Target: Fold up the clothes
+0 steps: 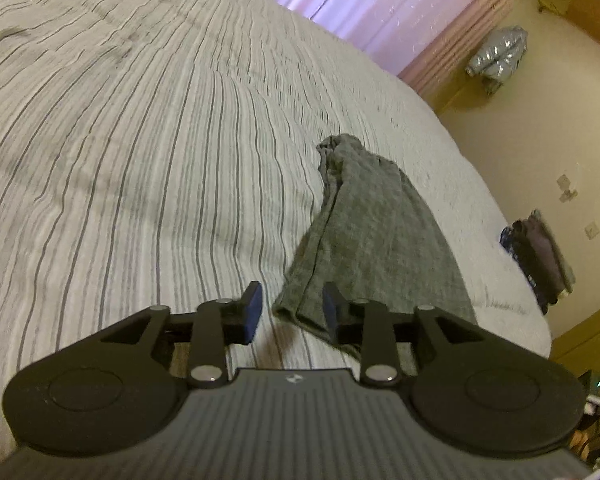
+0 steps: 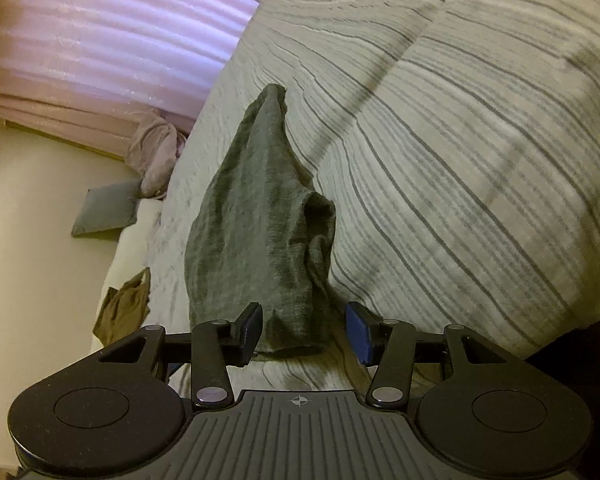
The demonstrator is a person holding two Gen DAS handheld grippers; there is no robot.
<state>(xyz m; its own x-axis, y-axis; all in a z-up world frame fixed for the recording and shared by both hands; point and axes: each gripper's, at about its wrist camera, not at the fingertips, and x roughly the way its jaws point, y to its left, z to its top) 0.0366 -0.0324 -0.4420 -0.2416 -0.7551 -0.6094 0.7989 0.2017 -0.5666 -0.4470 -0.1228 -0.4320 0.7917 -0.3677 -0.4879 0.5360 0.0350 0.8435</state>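
A grey knit garment [image 1: 372, 232] lies in a long folded strip on the striped bedspread [image 1: 140, 140]. My left gripper [image 1: 290, 312] is open just above the strip's near corner, and its pads do not press the cloth. In the right wrist view the same garment [image 2: 256, 224] stretches away from my right gripper [image 2: 306, 332]. That gripper is open too, its jaws standing either side of the garment's near end without pinching it. The cloth rests loose on the bed.
A pink curtain [image 1: 380, 8] hangs past the far side of the bed. On the pale floor lie a silver padded jacket [image 1: 496, 56], a dark pile of clothes [image 1: 540, 256], a grey cushion [image 2: 104, 212], a pinkish cloth [image 2: 156, 152] and a brown bag [image 2: 124, 308].
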